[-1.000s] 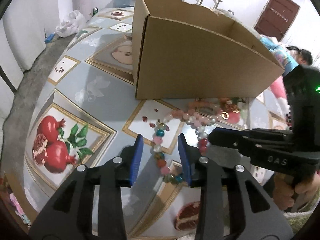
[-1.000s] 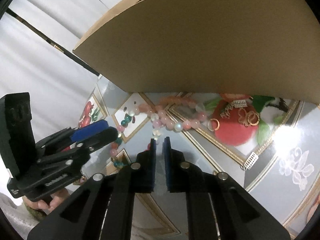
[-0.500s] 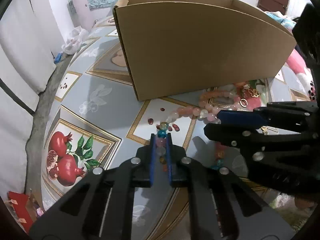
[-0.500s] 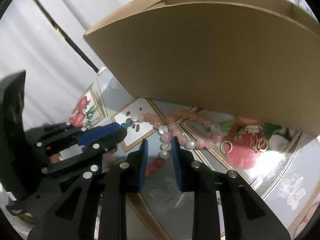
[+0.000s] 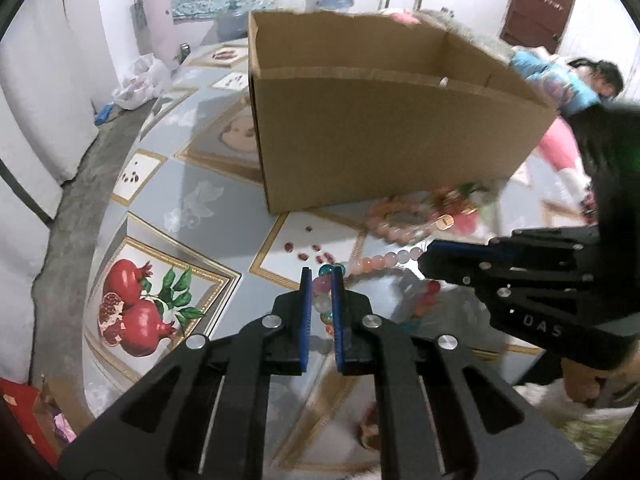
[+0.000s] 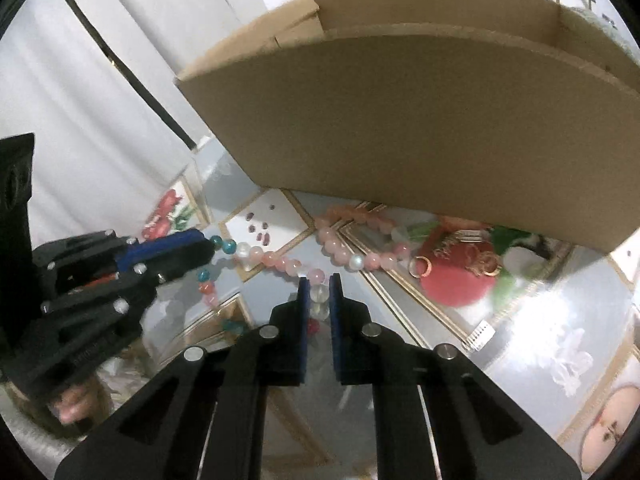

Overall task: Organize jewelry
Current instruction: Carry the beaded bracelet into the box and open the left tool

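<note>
A multicoloured bead necklace (image 5: pixel 380 261) hangs stretched between both grippers above the table. My left gripper (image 5: pixel 321 284) is shut on its beads at one end; it also shows in the right wrist view (image 6: pixel 200 246). My right gripper (image 6: pixel 319 286) is shut on clear and pink beads of the same necklace (image 6: pixel 280 262); it shows in the left wrist view (image 5: pixel 430 250). A pink bead bracelet (image 6: pixel 352 240) and small gold rings (image 6: pixel 422 266) lie on the table by the open cardboard box (image 5: pixel 380 140), also seen in the right wrist view (image 6: pixel 420 120).
The table (image 5: pixel 160 208) has a glossy pomegranate-print cloth. A small white clip (image 6: pixel 478 334) lies to the right. A white bag (image 5: pixel 136 84) sits at the far table edge. A person in blue (image 5: pixel 576 84) is behind the box.
Both grippers closed on the bead necklace and lifted it off the table; the box top has come into view as they rose.
</note>
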### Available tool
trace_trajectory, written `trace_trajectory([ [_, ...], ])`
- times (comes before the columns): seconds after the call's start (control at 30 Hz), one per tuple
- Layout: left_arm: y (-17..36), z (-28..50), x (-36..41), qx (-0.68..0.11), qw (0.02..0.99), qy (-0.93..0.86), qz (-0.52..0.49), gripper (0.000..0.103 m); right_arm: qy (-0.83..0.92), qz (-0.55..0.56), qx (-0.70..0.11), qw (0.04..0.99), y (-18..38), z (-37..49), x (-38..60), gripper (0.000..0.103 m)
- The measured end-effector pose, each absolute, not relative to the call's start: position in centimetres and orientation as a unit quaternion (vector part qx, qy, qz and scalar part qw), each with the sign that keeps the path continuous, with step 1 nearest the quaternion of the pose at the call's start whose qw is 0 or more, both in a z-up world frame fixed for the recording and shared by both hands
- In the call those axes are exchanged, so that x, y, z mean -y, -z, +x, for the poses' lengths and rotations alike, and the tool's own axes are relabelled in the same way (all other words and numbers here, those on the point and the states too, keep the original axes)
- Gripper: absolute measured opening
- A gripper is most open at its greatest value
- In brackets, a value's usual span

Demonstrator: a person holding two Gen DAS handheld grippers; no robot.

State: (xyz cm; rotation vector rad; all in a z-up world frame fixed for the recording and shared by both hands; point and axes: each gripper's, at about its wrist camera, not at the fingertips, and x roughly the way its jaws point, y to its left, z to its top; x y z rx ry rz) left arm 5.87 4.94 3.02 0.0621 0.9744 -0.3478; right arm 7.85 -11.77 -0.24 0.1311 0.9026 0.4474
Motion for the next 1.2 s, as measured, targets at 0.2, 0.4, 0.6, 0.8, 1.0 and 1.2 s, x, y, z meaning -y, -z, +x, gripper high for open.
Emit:
trace_trajectory([
  [0.2, -10.0, 5.9, -5.4, -0.406, 0.89, 0.207, 0.012, 0.008, -0.228, 0.045, -0.362, 0.903, -6.2, 5.6, 12.8, 0.01],
  [0.4, -16.5, 8.7, -4.5, -0.316, 0.922, 0.222, 0.006, 0.008, -0.238, 0.033, -0.28, 0.93, -13.3, 7.6, 14.6, 0.01],
  [0.6, -14.7, 16.5, -1.7, -0.353, 0.917, 0.182, 0.046, 0.009, -0.247, 0.051, -0.36, 0.898, -12.9, 17.2, 15.6, 0.01],
  [0.8, -9.7, 21.7, 0.3, -0.427, 0.885, 0.148, 0.113, 0.009, -0.253, 0.054, -0.482, 0.837, -8.9, 23.8, 14.4, 0.01],
  [1.0, -7.8, 22.7, 0.3, -0.45, 0.874, 0.131, 0.131, 0.022, -0.244, 0.06, -0.532, 0.809, -6.3, 26.0, 13.6, 0.011],
  [1.2, -9.6, 21.2, -0.9, -0.413, 0.894, 0.132, 0.111, 0.049, -0.247, 0.082, -0.498, 0.827, -7.3, 24.9, 14.7, 0.011],
])
